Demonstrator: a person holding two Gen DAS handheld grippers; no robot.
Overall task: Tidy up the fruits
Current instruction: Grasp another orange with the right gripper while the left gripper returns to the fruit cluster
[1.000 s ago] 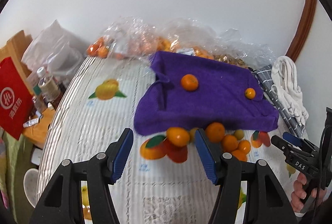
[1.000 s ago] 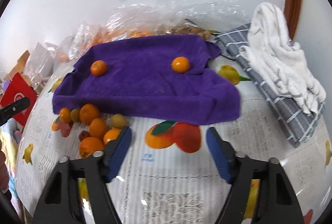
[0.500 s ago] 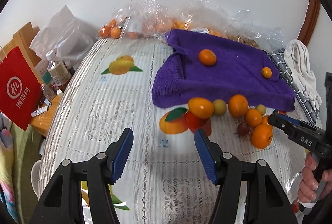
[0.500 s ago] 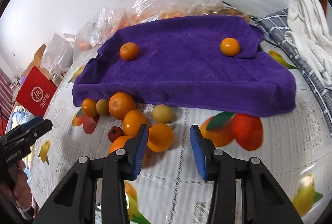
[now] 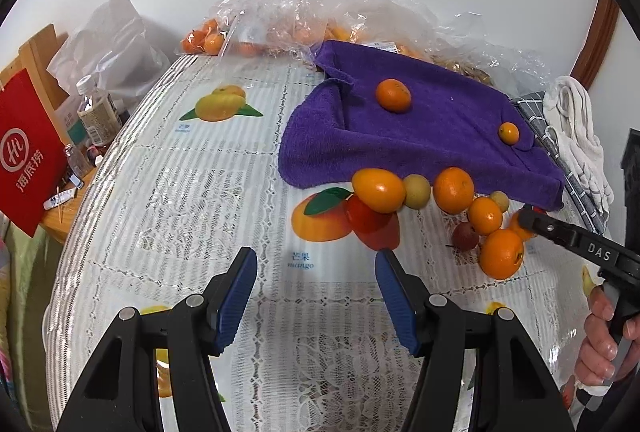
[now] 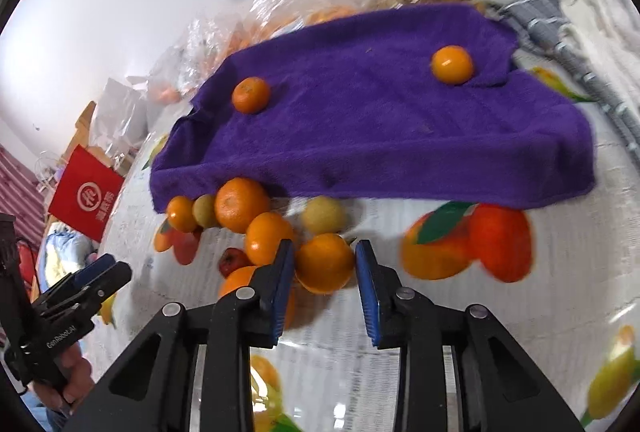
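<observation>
A cluster of oranges and small fruits [image 6: 240,204] lies on the tablecloth just in front of a purple towel [image 6: 380,136]. Two more oranges [image 6: 251,95] [image 6: 452,65] rest on the towel. My right gripper [image 6: 324,247] points down at the cluster, its jaws closing, and its blue pads [image 6: 366,272] touch both sides of one small orange [image 6: 324,266]. From the left wrist view, the same cluster [image 5: 454,190] is right of centre, with the right gripper [image 5: 560,232] reaching into it. My left gripper [image 5: 314,260] hangs open over bare tablecloth, nothing between its fingers.
Clear plastic bags of fruit [image 5: 280,20] line the back wall. A white cloth on a grey checked one [image 5: 576,136] lies at the right. A red bag [image 5: 24,152] and bottles [image 5: 96,112] stand beyond the table's left edge. The tablecloth [image 5: 180,192] carries printed fruit pictures.
The right gripper swung left from the printed fruit to the cluster, dropped lower and narrowed its jaws around one orange. The left gripper sank and drew back from the fruits, still open.
</observation>
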